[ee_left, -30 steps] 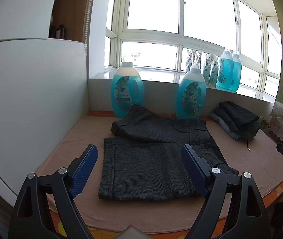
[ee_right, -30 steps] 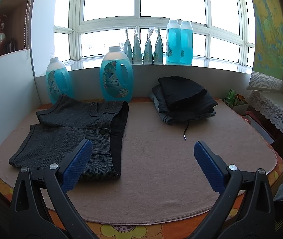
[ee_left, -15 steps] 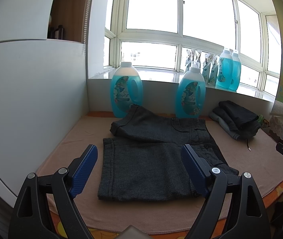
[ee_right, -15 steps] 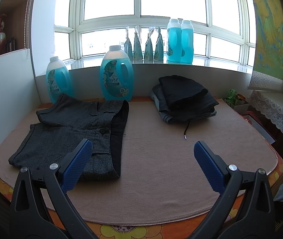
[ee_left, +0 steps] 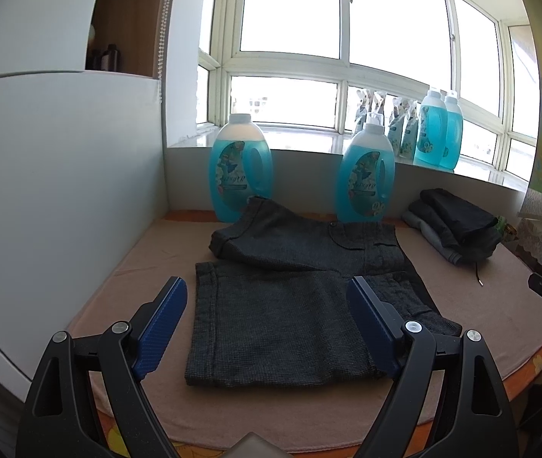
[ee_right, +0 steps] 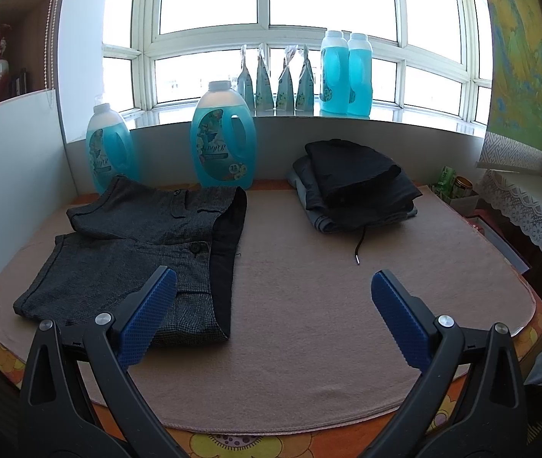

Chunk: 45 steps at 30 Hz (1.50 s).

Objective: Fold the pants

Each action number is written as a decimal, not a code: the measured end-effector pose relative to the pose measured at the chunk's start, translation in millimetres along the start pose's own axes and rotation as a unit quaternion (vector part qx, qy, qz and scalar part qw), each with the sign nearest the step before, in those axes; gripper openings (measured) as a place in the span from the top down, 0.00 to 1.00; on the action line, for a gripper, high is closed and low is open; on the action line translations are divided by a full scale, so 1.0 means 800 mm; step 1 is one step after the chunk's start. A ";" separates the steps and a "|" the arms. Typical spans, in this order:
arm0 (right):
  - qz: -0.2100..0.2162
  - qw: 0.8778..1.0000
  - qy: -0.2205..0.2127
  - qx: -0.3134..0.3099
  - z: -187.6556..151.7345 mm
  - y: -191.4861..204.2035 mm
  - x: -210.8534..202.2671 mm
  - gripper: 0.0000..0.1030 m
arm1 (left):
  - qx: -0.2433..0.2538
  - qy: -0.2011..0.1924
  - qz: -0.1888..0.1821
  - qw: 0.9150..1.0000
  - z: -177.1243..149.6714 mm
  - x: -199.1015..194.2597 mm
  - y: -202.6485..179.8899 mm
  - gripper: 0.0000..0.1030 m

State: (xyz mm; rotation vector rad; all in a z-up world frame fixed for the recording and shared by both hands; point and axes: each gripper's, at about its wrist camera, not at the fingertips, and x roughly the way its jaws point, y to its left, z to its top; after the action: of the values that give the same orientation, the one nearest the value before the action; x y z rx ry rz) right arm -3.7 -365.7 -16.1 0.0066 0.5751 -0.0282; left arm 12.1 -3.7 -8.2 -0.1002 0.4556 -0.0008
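Observation:
A pair of dark grey short pants (ee_left: 290,297) lies flat on the beige mat (ee_left: 481,316), legs to the left, waistband to the right; it also shows in the right wrist view (ee_right: 137,252). My left gripper (ee_left: 267,316) is open and empty, held above the near leg of the pants. My right gripper (ee_right: 271,305) is open and empty, held over bare mat (ee_right: 328,305) to the right of the waistband. Neither gripper touches the cloth.
A pile of folded dark clothes (ee_right: 355,183) with a loose drawstring sits at the back right. Two blue detergent bottles (ee_right: 223,137) stand behind the pants, more bottles on the sill (ee_right: 343,72). A white panel (ee_left: 61,191) walls the left side.

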 end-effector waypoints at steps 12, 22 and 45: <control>0.021 1.000 0.015 -0.001 0.021 -0.009 0.038 0.00 | 0.008 -0.003 0.007 1.000 0.012 0.035 0.037 0.17; 0.044 0.999 0.010 -0.025 0.064 0.003 0.082 0.00 | 0.011 0.014 0.008 1.000 0.051 0.083 0.075 0.18; 0.146 0.976 0.083 -0.135 0.188 0.067 0.314 0.00 | 0.055 0.114 -0.029 0.992 0.127 0.252 0.055 0.33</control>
State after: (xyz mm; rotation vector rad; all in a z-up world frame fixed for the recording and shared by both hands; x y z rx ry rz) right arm 290.5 -320.5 -26.8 -0.1727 0.7371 0.3398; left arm 237.1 45.1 -10.4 -0.0042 0.6795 -0.0960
